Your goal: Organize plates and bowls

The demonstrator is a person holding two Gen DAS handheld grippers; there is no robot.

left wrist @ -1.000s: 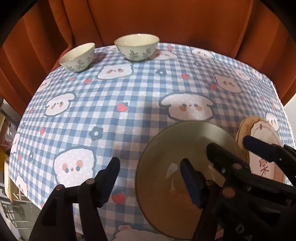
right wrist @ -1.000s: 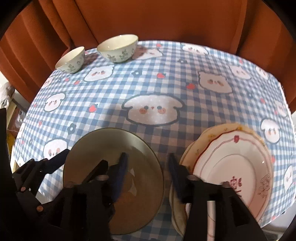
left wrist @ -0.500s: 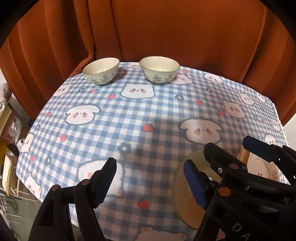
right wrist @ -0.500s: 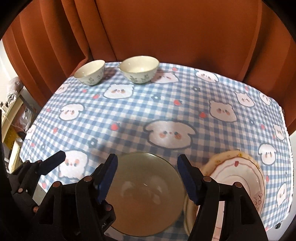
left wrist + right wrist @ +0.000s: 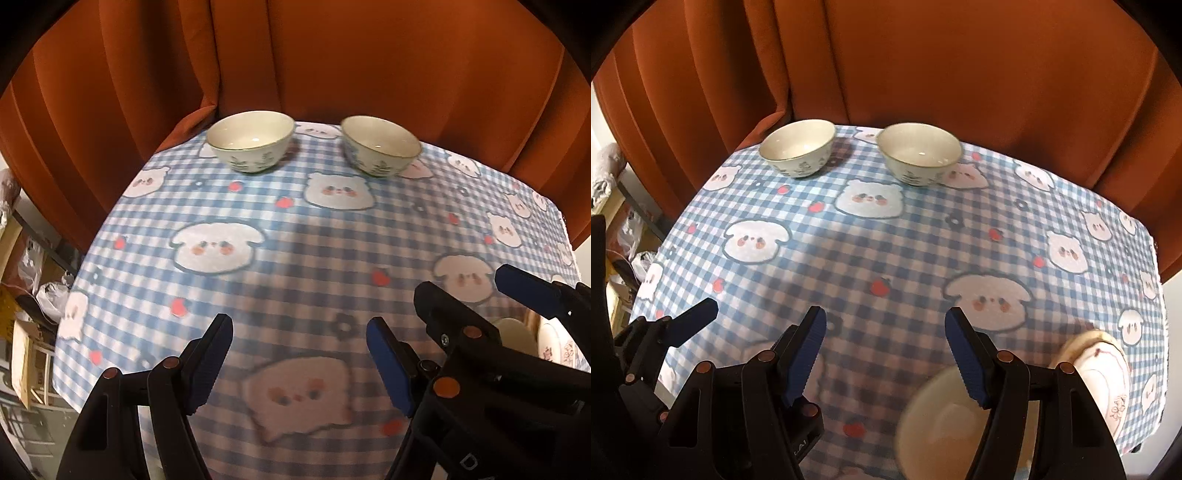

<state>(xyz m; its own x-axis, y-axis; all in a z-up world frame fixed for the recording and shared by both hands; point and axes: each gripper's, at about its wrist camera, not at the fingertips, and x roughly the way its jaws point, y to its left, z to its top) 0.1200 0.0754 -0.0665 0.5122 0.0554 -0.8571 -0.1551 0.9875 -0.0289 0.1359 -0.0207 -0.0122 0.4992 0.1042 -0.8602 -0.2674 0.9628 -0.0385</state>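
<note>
Upright, both bowls [image 5: 251, 141], mouths upward

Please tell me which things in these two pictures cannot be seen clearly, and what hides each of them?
- Glass plate: right wrist view, blurred, partly behind the right gripper; a sliver shows in the left wrist view.
- Patterned plates: cut off by the gripper's arm; how many are stacked cannot be told.
- Two bowls: their far sides are hidden.
- Left gripper: open, empty.
</note>
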